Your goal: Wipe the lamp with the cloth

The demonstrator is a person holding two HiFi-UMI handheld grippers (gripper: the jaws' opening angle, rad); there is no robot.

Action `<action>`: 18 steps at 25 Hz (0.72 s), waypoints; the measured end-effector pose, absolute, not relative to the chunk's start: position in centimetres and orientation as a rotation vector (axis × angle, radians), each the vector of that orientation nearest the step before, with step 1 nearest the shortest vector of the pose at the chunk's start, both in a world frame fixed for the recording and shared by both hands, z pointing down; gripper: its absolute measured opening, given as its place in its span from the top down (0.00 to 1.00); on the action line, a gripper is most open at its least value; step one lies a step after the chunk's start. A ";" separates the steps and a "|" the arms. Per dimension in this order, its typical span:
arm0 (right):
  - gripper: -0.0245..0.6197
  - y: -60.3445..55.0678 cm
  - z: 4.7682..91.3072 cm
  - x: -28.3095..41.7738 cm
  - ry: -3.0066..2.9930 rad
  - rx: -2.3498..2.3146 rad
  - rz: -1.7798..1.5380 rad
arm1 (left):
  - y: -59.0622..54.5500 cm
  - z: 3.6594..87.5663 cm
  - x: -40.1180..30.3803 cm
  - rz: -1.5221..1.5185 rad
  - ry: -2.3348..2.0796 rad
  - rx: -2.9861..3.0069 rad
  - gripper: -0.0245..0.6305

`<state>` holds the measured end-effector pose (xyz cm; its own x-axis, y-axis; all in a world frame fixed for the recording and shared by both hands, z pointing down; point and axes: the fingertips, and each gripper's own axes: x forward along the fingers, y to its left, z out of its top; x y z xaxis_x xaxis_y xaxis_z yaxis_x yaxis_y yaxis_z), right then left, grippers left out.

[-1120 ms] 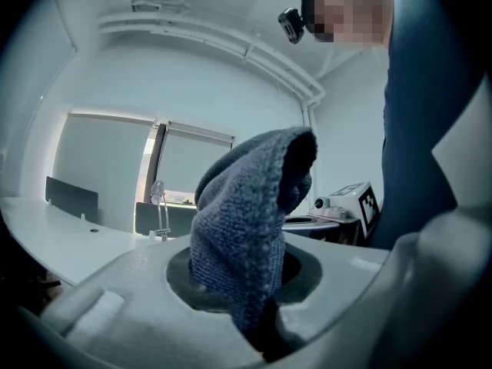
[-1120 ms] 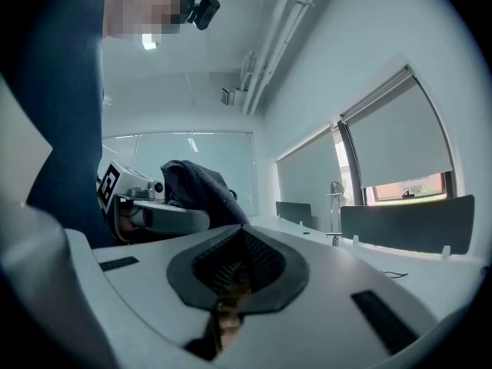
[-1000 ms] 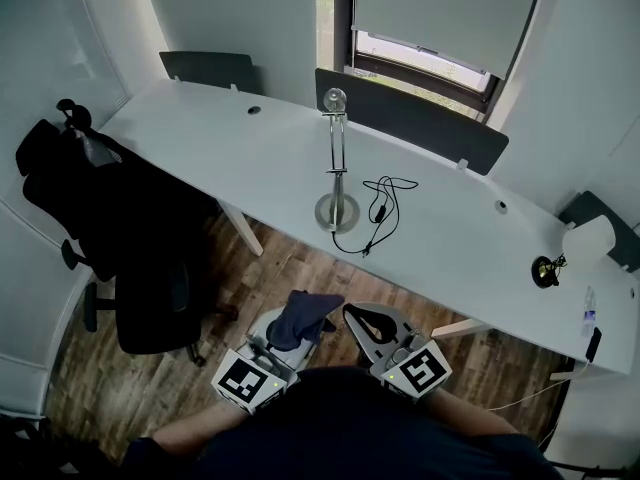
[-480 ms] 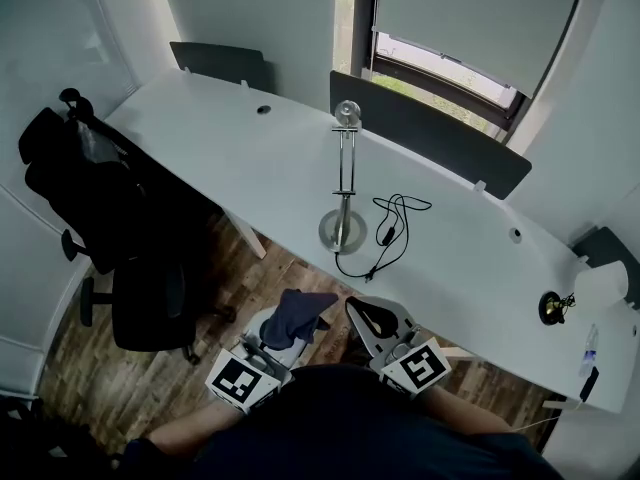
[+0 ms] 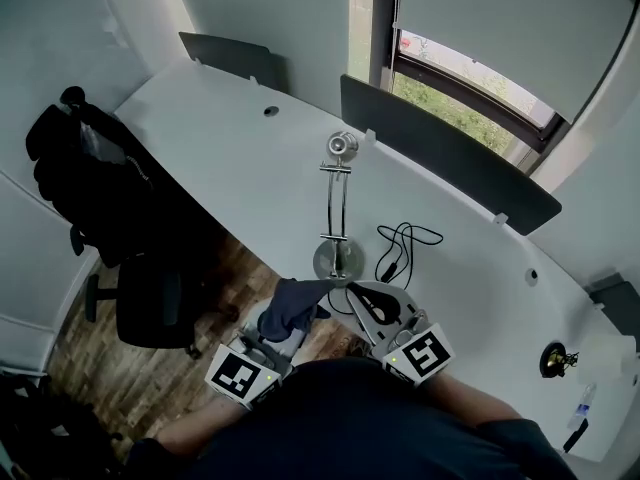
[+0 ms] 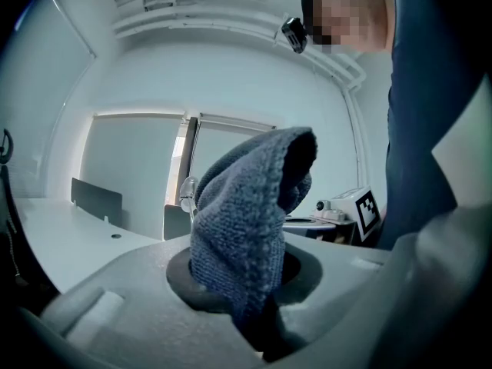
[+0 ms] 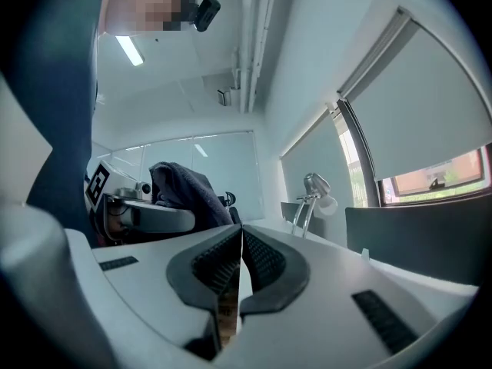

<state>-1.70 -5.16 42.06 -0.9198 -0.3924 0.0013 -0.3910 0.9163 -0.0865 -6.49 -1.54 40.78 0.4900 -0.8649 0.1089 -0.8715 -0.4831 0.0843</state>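
Chrome lamp (image 5: pixel 338 260) upright on white surface (image 5: pixel 230 158). Black cable (image 5: pixel 398 246) lies just right of its base, office chair (image 5: pixel 140 288) at left. The left tool (image 5: pixel 283 320) pinches blue cloth (image 5: pixel 292 306) near the lamp base, apparently not touching. The right tool (image 5: pixel 372 308) is pressed together, empty.

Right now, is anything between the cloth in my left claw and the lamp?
Nothing visible. The left claw holds the cloth near the desk edge, and the lamp stands just ahead on the desk. A black cable lies right of the lamp's base, off the path.
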 end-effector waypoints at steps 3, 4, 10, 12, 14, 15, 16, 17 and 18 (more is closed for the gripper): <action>0.94 -7.6 42.9 -1.4 3.077 -0.591 -0.159 | -3.6 40.9 -5.9 0.095 -1.547 2.579 0.85; 0.94 -8.2 43.0 -1.5 3.082 -0.583 -0.166 | -4.1 40.9 -5.9 0.101 -1.552 2.574 0.85; 0.94 -10.6 43.6 -2.7 3.095 -0.595 -0.197 | -6.3 41.1 -7.5 0.109 -1.552 2.557 0.85; 0.94 -11.5 43.9 -3.1 3.092 -0.641 -0.211 | -7.2 41.2 -8.1 0.101 -1.533 2.573 0.85; 0.94 -12.4 44.1 -3.4 3.101 -0.690 -0.179 | -8.3 41.2 -8.9 0.089 -1.507 2.591 0.85; 0.94 -12.9 44.2 -3.5 3.104 -0.717 -0.169 | -8.8 41.1 -9.3 0.084 -1.492 2.600 0.85; 0.94 -13.2 44.4 -3.6 3.106 -0.747 -0.171 | -9.3 41.0 -9.6 0.081 -1.477 2.611 0.85; 0.94 -13.6 44.6 -3.7 3.108 -0.781 -0.187 | -9.7 40.9 -10.0 0.084 -1.461 2.623 0.85; 0.94 -14.0 44.9 -3.7 3.110 -0.816 -0.212 | -10.2 40.8 -10.4 0.091 -1.448 2.636 0.85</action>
